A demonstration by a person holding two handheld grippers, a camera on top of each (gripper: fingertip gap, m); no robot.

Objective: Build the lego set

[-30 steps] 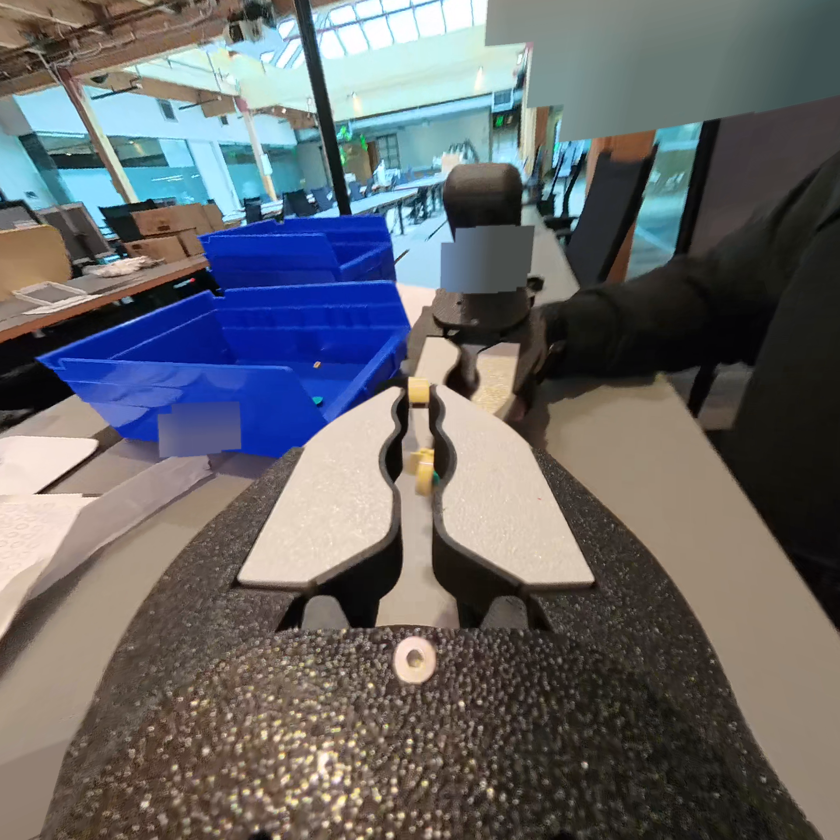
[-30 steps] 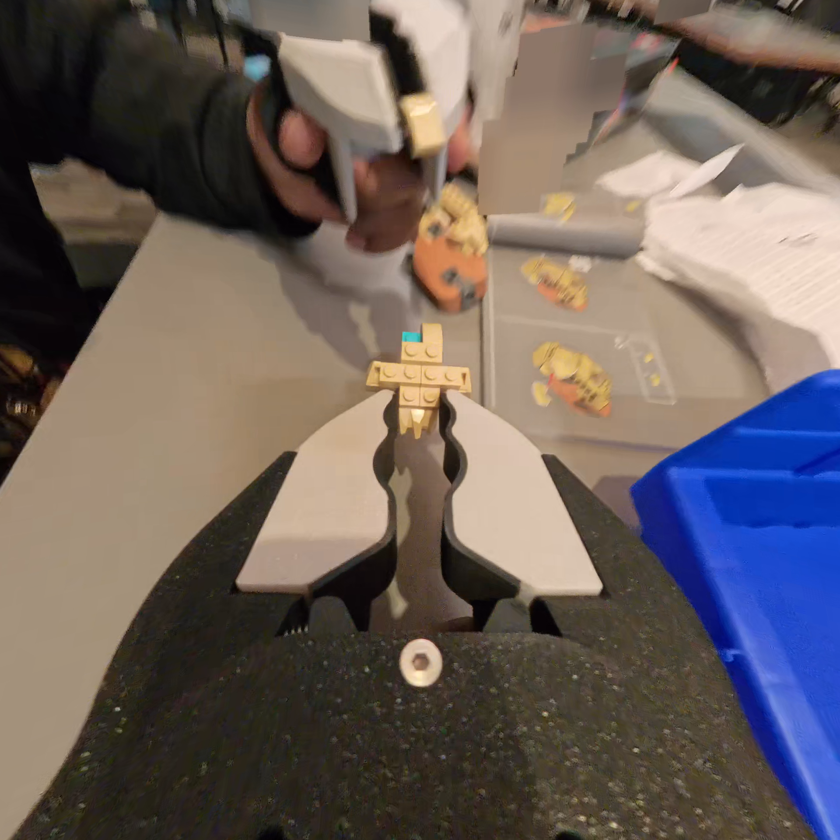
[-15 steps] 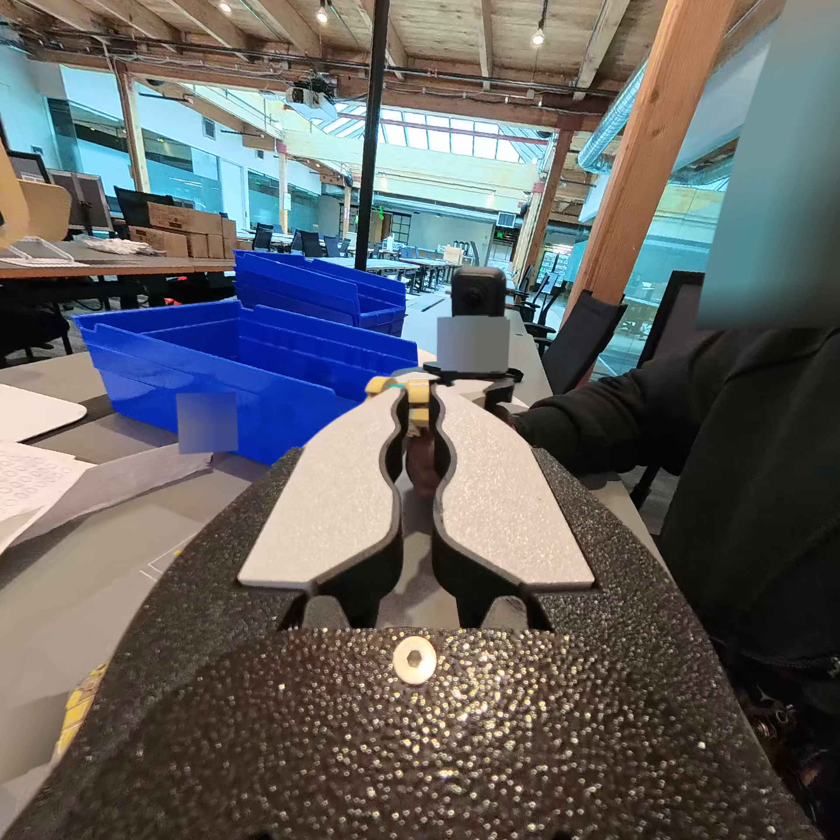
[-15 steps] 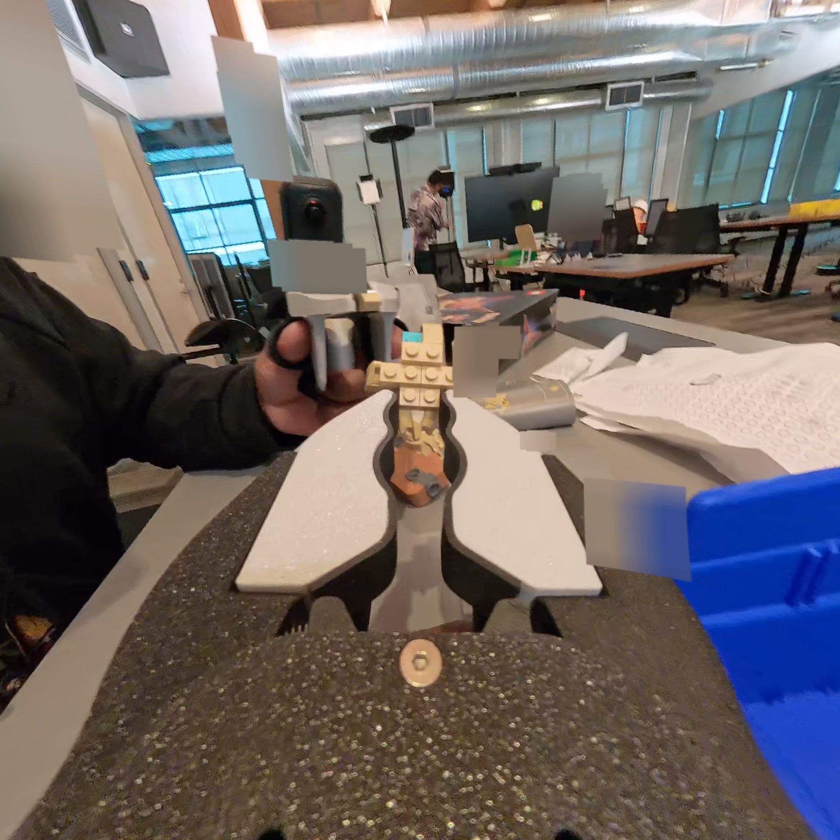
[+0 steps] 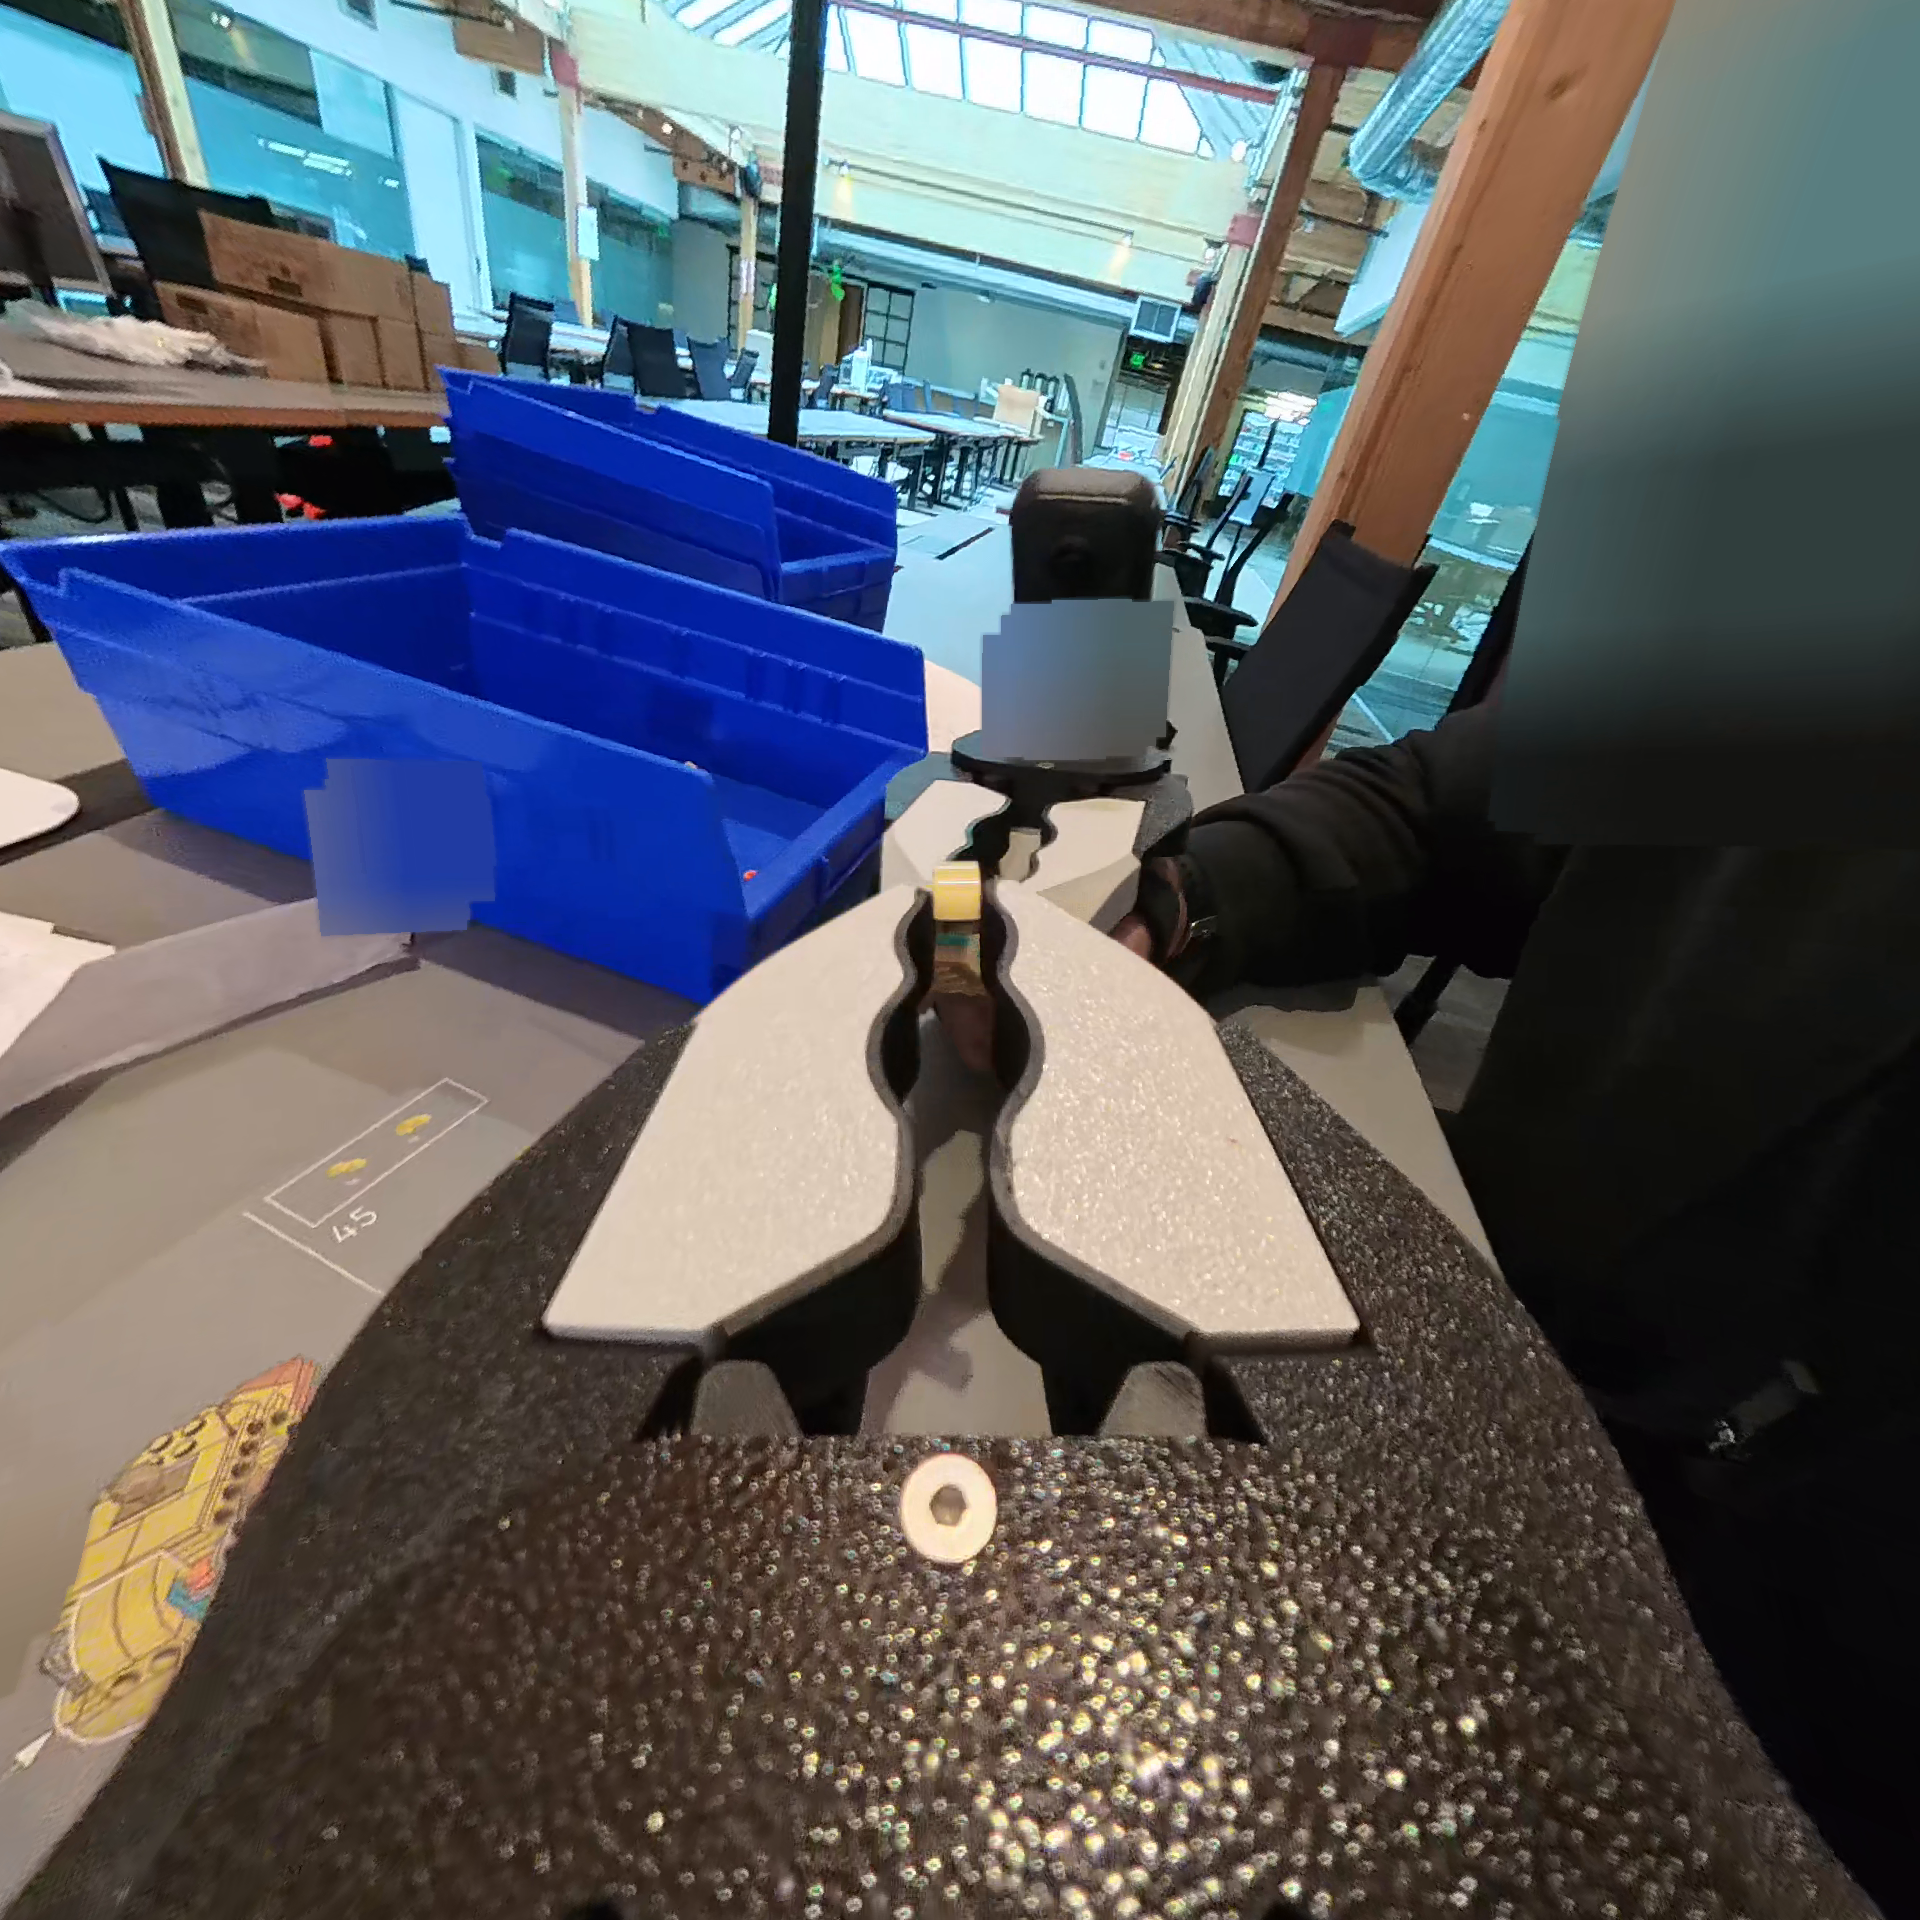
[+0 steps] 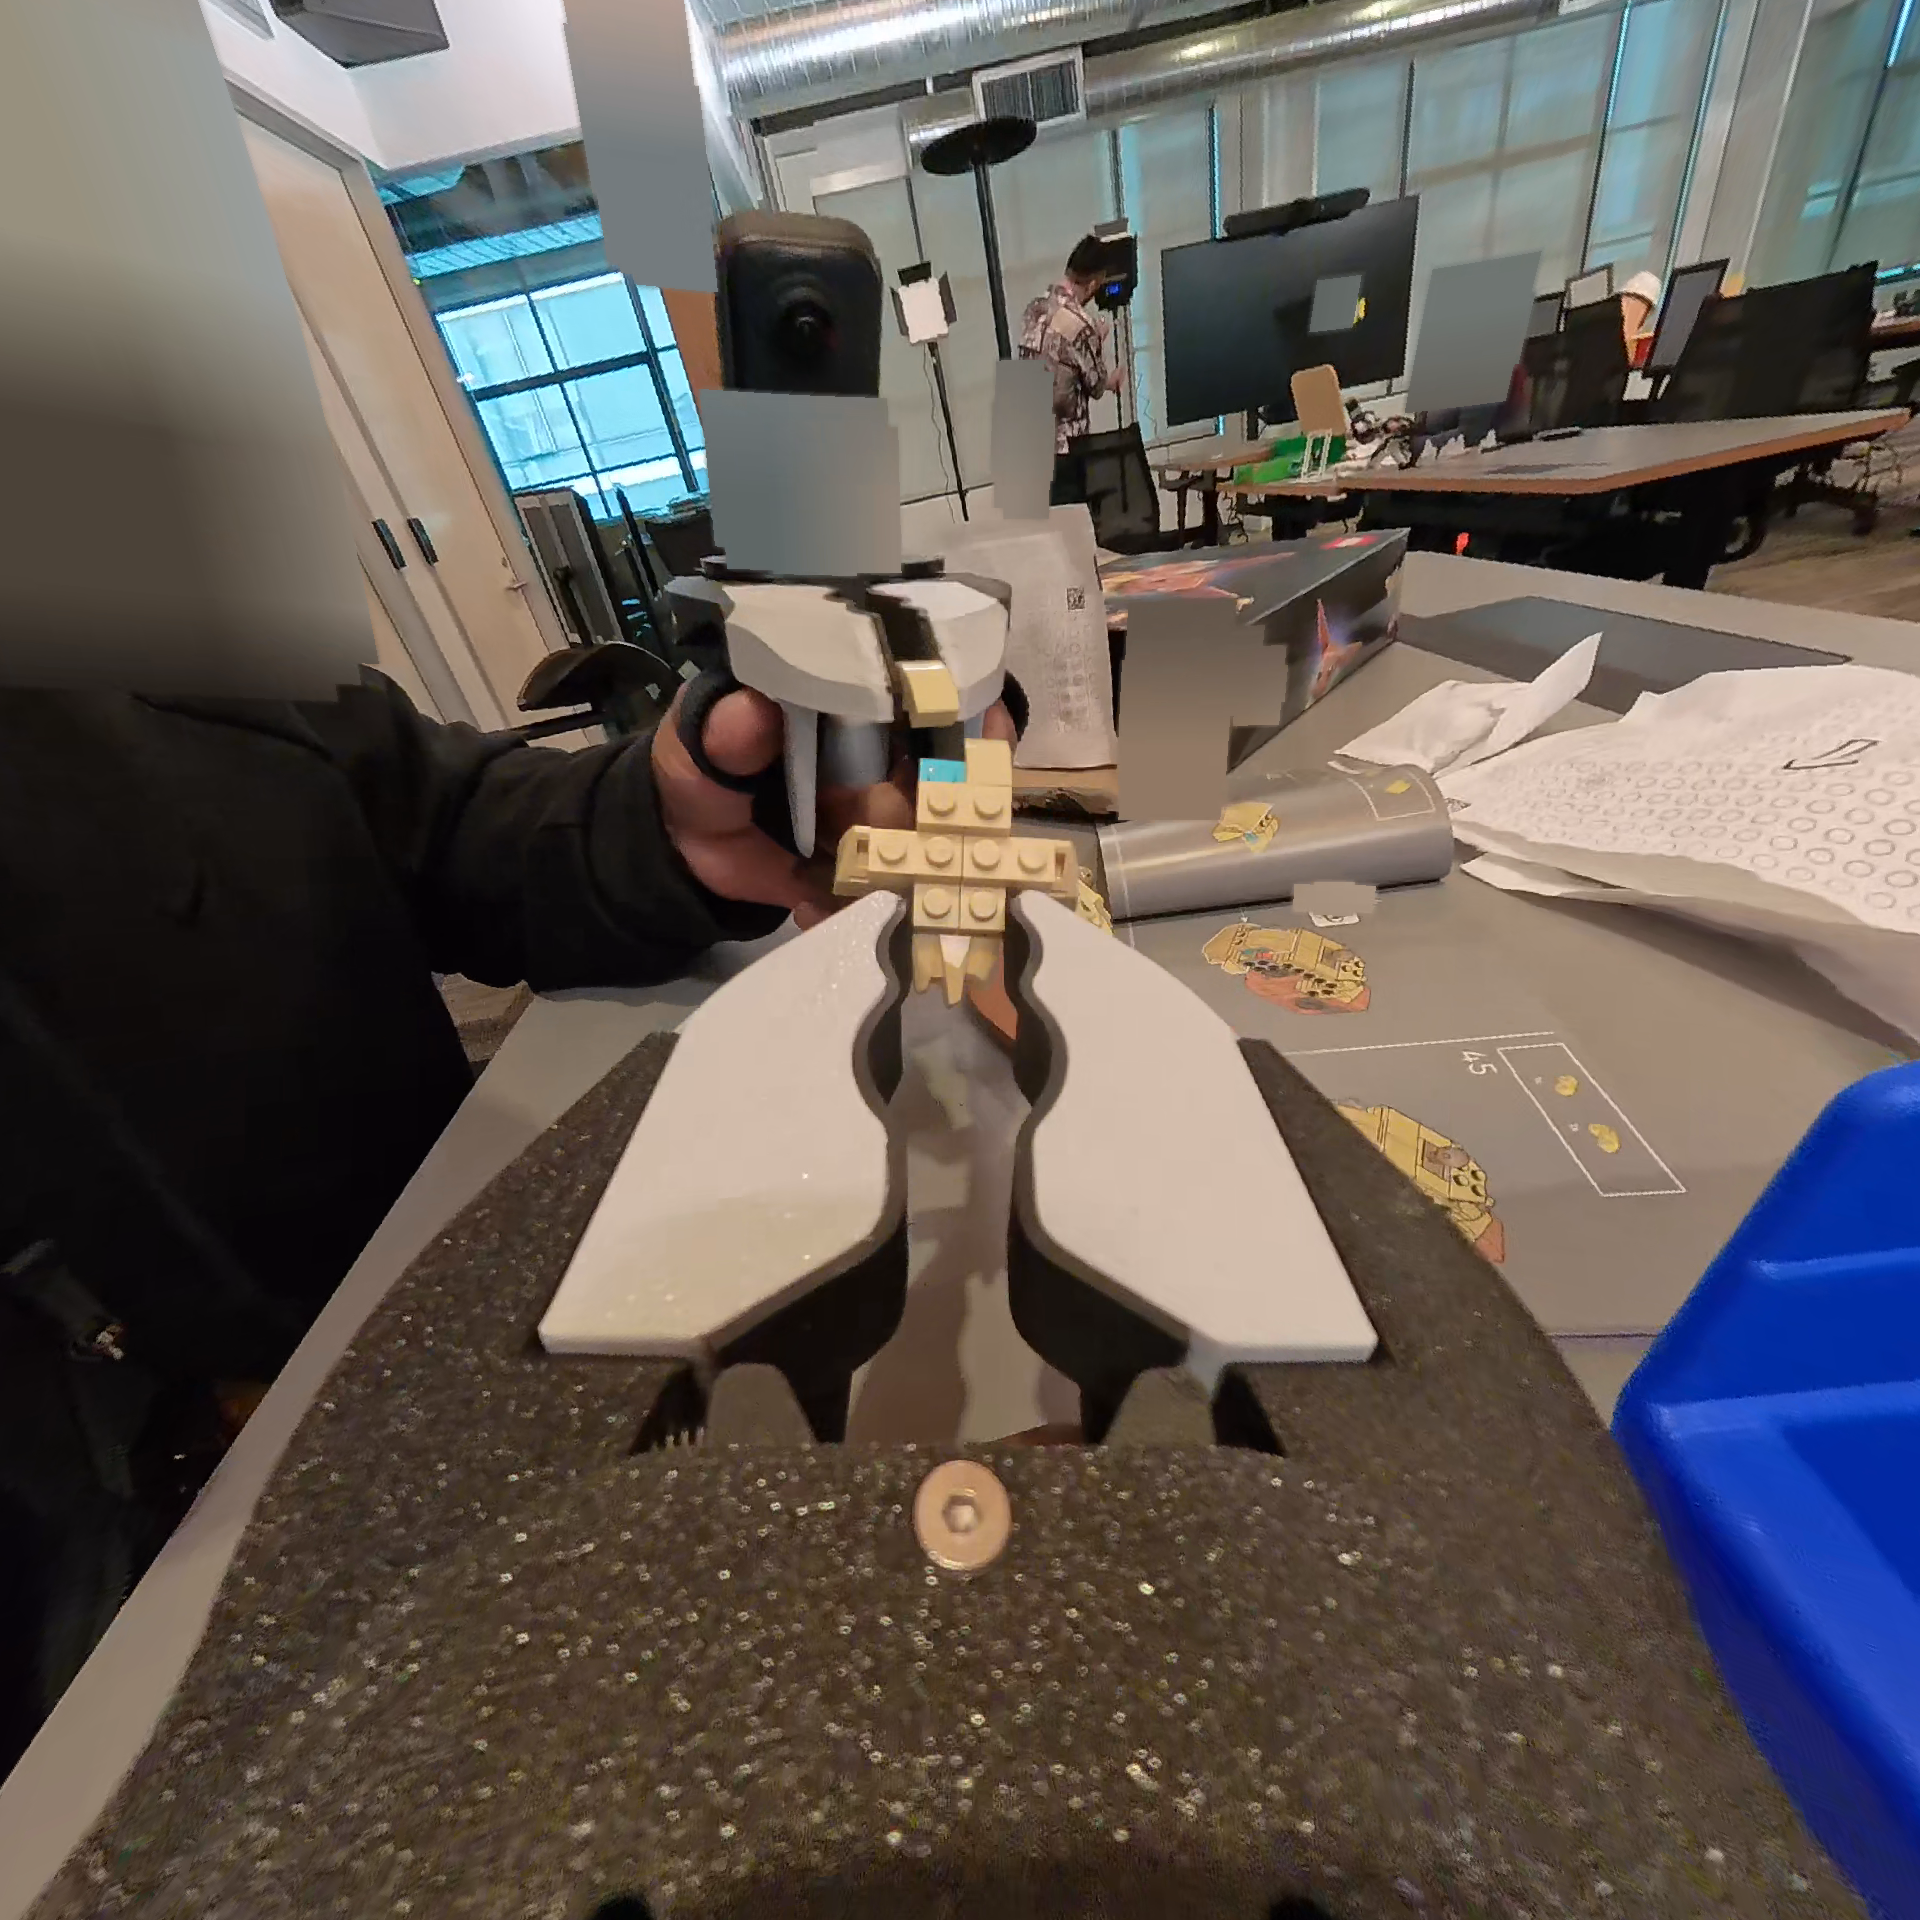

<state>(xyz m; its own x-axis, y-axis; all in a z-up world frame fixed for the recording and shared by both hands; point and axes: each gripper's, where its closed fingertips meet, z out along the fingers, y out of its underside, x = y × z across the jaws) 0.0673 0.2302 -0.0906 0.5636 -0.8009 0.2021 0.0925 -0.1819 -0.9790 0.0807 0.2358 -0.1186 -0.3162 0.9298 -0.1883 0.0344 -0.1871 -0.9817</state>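
Since half a second ago, the left gripper has dipped, still clenched on a small tan brick; the right gripper stays clamped on a tan cross-shaped brick assembly. The two face each other tip to tip above the grey bench, with blue bins beside them.
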